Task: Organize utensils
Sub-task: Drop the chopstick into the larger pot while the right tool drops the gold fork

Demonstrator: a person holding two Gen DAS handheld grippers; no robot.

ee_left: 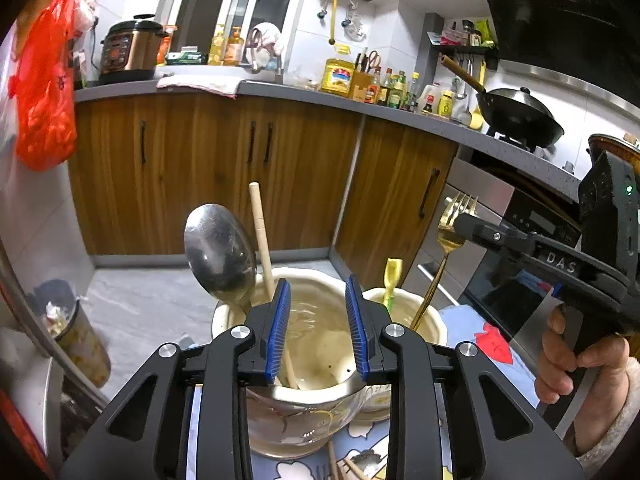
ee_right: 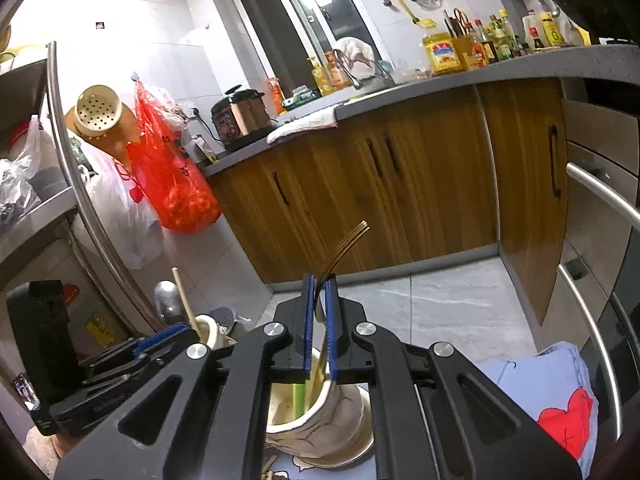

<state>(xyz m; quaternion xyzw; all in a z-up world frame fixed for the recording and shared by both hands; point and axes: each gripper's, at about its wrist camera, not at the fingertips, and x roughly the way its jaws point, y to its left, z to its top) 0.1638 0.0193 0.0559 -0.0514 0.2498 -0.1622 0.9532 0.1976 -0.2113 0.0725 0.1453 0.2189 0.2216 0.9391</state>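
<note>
Right gripper (ee_right: 319, 280) is clamped on the gold fork (ee_left: 448, 236) below its tines, the handle reaching down into the smaller ceramic holder (ee_left: 434, 320). Left gripper (ee_left: 318, 312) stands spread (nothing held) over the larger holder (ee_left: 304, 416), which contains a steel spoon (ee_left: 220, 252) and chopstick (ee_left: 262, 236).

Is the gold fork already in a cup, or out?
Partly in: the gold fork is gripped near its head by the right gripper, handle end below the rim of the smaller cup, tines up.

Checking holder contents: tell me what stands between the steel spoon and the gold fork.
In the left wrist view, a wooden chopstick and a yellow-handled utensil stand between spoon and fork.
</note>
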